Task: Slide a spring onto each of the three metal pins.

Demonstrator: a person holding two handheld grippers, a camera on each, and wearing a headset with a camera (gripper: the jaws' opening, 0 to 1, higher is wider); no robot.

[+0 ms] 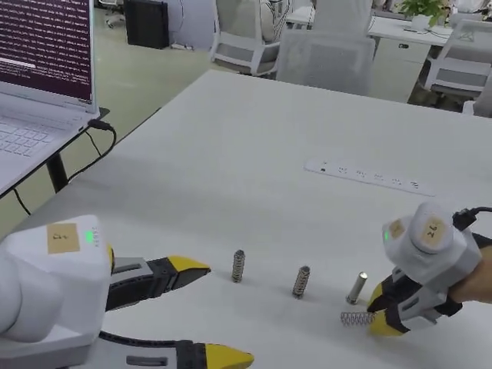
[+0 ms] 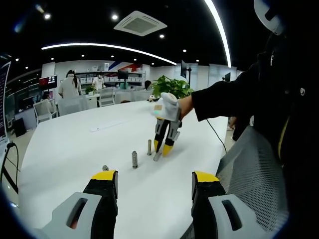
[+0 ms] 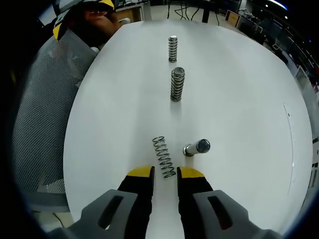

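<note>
The right hand-held gripper (image 3: 165,174) is held low over the worktop (image 3: 239,74). Its jaws are released and stand narrowly apart, and nothing is grasped. The loose spring (image 3: 163,155) lies flat on the worktop, with its near end between the jaw tips. The bare pin (image 3: 197,147) stands just beside the spring, at one end of the row set along the worktop's near edge. Further along that row, the middle pin (image 3: 177,83) and the end pin (image 3: 172,48) each carry a spring. The left hand-held gripper (image 2: 154,181) is released and empty, beyond the row's other end at the same near edge.

The step in hand is judged to be pick-up of the last spring.

1. The spring should be gripped across its coils near mid-length, with only enough force to hold it without crushing the coils.
2. The spring should be lifted clear and turned upright.
3. Its bore should be centred over the pin top before it is lowered.
4. Sideways contact with the pin should be avoided, since it cannot be told whether the pin is fixed.
</note>
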